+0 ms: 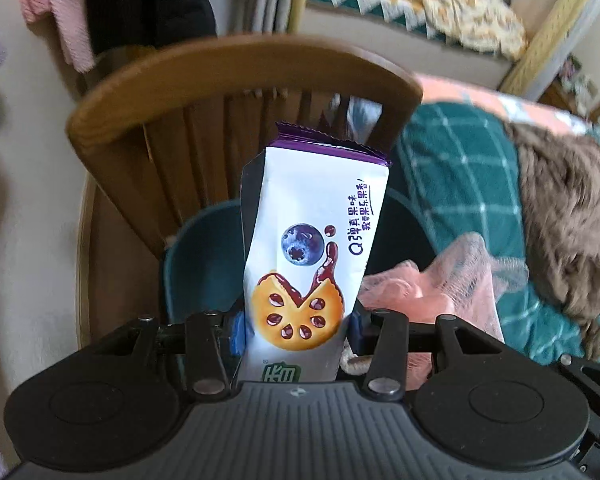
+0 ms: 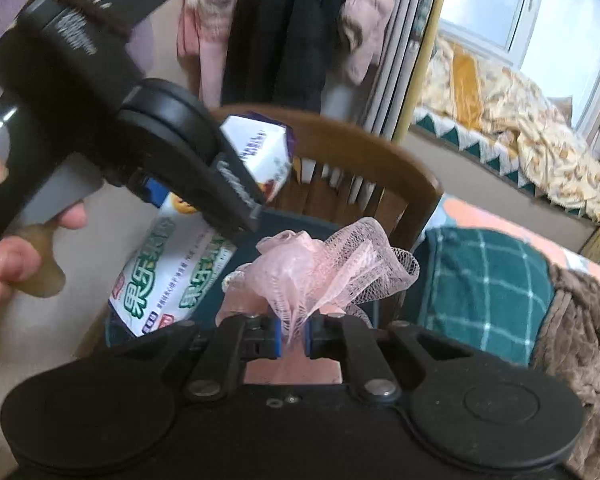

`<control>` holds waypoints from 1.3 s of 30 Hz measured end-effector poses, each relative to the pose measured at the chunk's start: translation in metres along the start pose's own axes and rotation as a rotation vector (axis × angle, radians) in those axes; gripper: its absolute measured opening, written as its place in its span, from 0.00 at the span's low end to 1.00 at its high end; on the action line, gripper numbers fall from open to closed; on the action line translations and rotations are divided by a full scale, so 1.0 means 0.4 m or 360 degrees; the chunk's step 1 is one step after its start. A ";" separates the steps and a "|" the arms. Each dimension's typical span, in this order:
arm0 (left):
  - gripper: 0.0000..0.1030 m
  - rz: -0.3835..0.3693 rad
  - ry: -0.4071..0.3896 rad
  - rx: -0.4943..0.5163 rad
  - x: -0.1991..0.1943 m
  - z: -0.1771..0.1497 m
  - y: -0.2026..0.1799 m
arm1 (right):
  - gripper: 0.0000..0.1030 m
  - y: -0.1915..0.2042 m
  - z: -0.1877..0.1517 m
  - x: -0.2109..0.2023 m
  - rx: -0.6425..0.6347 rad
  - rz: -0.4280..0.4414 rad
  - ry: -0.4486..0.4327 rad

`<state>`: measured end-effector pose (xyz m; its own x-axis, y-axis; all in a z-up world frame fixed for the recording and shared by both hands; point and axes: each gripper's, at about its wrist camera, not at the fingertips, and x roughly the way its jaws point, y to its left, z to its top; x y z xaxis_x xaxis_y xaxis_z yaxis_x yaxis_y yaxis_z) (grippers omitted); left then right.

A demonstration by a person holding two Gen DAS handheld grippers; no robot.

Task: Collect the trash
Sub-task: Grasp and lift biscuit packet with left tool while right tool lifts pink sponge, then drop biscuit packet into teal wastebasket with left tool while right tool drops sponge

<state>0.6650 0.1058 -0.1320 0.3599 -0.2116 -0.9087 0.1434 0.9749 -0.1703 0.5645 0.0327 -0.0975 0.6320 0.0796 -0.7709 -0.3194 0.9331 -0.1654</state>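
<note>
My left gripper is shut on a white and purple biscuit wrapper printed with a blueberry and a biscuit; the wrapper stands up between the blue pads. In the right wrist view the same wrapper hangs from the left gripper, held by a hand. My right gripper is shut on a pink mesh net, which bunches above the jaws. That pink net also shows at the right of the left wrist view. Both hover over a dark teal bin beside a wooden chair.
A wooden chair with a curved back stands behind the bin. At the right lies a bed with a teal checked blanket and a brown fluffy throw. Clothes hang on the wall behind. A second bed lies by the window.
</note>
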 end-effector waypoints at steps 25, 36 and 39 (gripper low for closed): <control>0.59 0.0027 0.0330 0.0180 0.220 -0.019 -0.025 | 0.38 0.018 -0.062 0.195 0.0070 0.0044 0.0374; 0.67 0.0028 0.0195 0.0214 0.149 -0.032 -0.042 | 0.62 0.004 -0.068 0.128 0.0137 0.0085 0.0268; 0.67 0.0035 0.0146 0.0209 0.109 -0.037 -0.040 | 0.62 -0.004 -0.069 0.098 0.0134 0.0088 0.0235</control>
<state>0.6647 0.0821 -0.1744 0.2796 -0.1773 -0.9436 0.2581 0.9605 -0.1040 0.5703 0.0245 -0.1442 0.5024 0.0852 -0.8604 -0.2866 0.9553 -0.0728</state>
